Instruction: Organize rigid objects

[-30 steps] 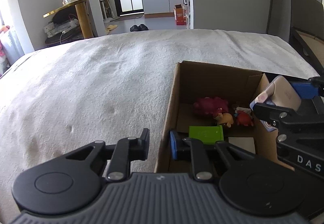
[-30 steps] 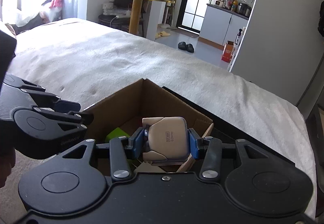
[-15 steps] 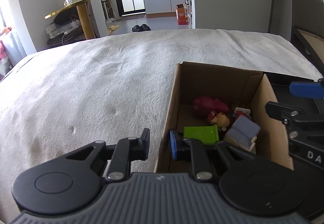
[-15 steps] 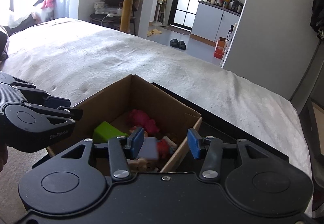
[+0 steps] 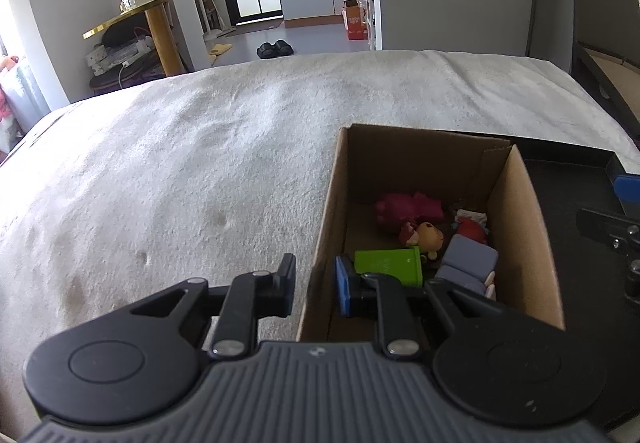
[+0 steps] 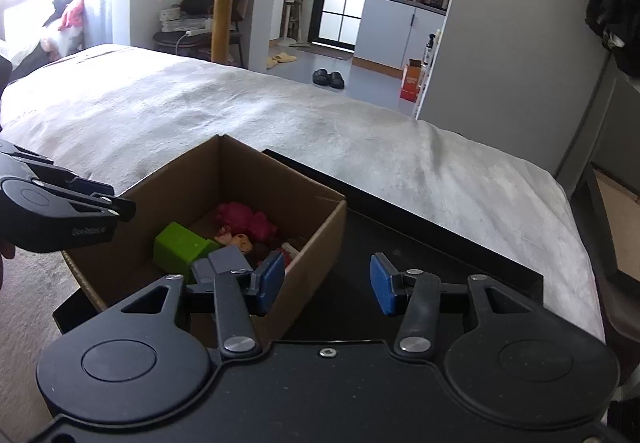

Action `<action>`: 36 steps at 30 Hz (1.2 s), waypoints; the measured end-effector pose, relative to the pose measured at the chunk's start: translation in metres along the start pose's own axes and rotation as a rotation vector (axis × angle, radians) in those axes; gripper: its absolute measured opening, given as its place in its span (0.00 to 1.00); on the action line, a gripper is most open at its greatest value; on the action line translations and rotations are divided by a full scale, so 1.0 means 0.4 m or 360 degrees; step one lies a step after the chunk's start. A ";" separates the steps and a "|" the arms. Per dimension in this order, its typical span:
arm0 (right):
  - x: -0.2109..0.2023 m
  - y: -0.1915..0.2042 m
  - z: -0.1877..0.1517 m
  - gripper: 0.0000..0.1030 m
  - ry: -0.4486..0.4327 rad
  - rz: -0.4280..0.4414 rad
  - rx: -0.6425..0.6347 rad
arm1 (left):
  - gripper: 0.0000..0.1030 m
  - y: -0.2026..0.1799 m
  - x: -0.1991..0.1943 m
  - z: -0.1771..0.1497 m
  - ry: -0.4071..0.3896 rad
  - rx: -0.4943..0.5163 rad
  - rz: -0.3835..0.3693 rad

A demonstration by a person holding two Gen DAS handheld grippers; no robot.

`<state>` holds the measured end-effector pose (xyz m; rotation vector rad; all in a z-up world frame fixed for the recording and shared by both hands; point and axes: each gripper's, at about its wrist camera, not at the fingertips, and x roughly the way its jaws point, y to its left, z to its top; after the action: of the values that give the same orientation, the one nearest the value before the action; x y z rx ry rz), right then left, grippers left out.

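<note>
An open cardboard box [image 5: 524, 243] [image 6: 316, 239] sits on the bed. Inside lie a green block [image 5: 388, 266] [image 6: 180, 245], a pink toy [image 5: 408, 205] [image 6: 244, 221], small figures [image 5: 426, 237] and a grey-lilac hinged case [image 5: 470, 261] [image 6: 224, 263]. My left gripper [image 5: 314, 285] straddles the box's left wall, one finger outside and one inside, holding it. My right gripper [image 6: 328, 285] is open and empty, above the box's right wall and the black tray [image 6: 420, 255].
The bed's white cover [image 5: 180, 163] stretches left and far of the box. A gold round table [image 5: 160, 3] with a glass jar stands beyond the bed. A dark headboard [image 5: 600, 43] is at the right.
My right gripper opened and let the hinged case drop into the box, then drew back to the right. My left gripper stayed on the box wall.
</note>
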<state>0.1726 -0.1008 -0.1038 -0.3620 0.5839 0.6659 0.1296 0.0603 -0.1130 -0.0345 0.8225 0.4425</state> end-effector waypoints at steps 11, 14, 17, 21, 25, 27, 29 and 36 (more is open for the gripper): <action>-0.044 -0.076 -0.019 0.48 0.0054 -0.0012 0.0148 | 0.55 -0.001 -0.067 0.032 0.0030 0.0042 -0.0085; -0.062 -0.097 -0.029 0.52 0.0070 -0.0015 0.0183 | 0.60 0.009 -0.082 0.041 0.0049 0.0010 -0.0116; -0.086 -0.116 -0.034 0.57 0.0063 -0.0028 0.0221 | 0.64 0.008 -0.104 0.051 0.0033 0.0055 -0.0111; -0.122 -0.142 -0.032 0.66 0.0030 -0.0013 0.0288 | 0.69 0.006 -0.141 0.059 0.0003 0.0090 -0.0131; -0.161 -0.161 -0.028 0.75 -0.0014 -0.0028 0.0325 | 0.75 0.010 -0.177 0.061 -0.0002 0.0095 -0.0158; -0.179 -0.173 -0.030 0.77 -0.0018 -0.0026 0.0350 | 0.79 0.010 -0.193 0.060 -0.0005 0.0106 -0.0191; -0.195 -0.184 -0.033 0.83 -0.0021 -0.0019 0.0381 | 0.82 0.012 -0.208 0.058 -0.0005 0.0118 -0.0216; -0.245 -0.218 -0.052 0.89 -0.0006 0.0039 0.0517 | 0.87 0.025 -0.264 0.059 -0.0010 0.0117 -0.0303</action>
<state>0.1602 -0.2211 -0.0491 -0.0503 0.6817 0.5830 0.0793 0.0350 -0.0198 -0.0427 0.8207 0.2327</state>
